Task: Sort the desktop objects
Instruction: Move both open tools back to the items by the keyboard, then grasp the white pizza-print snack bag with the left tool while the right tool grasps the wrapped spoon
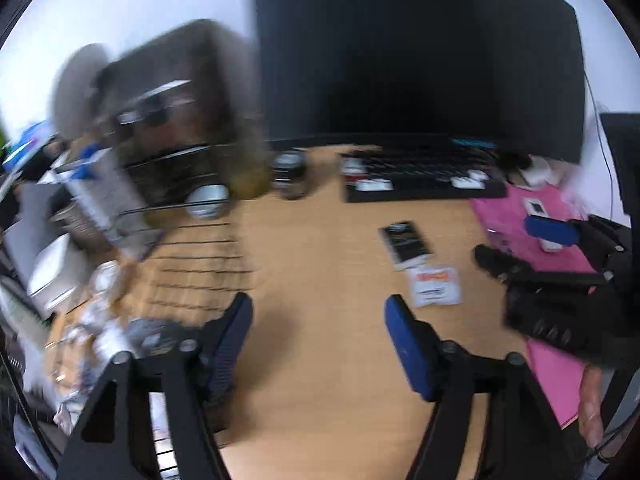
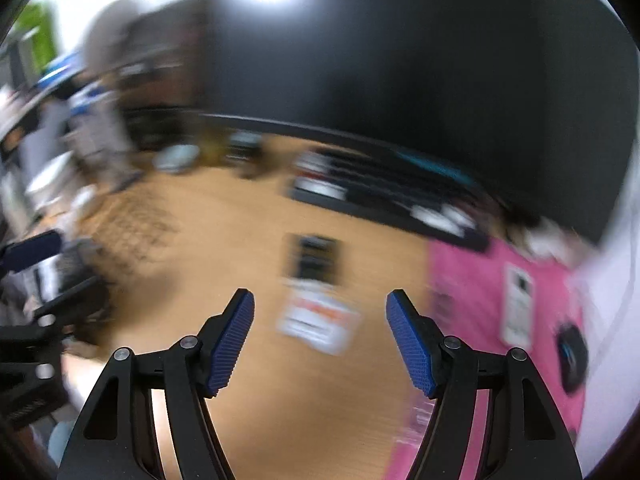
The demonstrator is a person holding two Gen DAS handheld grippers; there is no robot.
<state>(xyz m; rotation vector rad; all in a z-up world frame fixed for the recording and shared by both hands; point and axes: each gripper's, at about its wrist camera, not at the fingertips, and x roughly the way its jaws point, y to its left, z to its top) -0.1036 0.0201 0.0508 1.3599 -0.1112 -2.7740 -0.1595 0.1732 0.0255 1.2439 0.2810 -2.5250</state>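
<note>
Your left gripper [image 1: 319,322]: jaws spread, nothing between blue pads, bare wood of desk [image 1: 312,360] beneath. Your right gripper [image 2: 320,322]: jaws apart too, nothing gripped.

Black packet [image 1: 406,243], glossy, flat on desk, mid-desk, just short of keyboard [image 1: 420,178]. White card with orange print [image 1: 436,285] touching packet's near edge, beside pink mat [image 1: 516,220].

Both lie ahead-right of left gripper, apart from it. From right wrist: card [image 2: 320,320] just beyond pads, between them; packet [image 2: 316,258] farther. Blurred; print unreadable.
</note>
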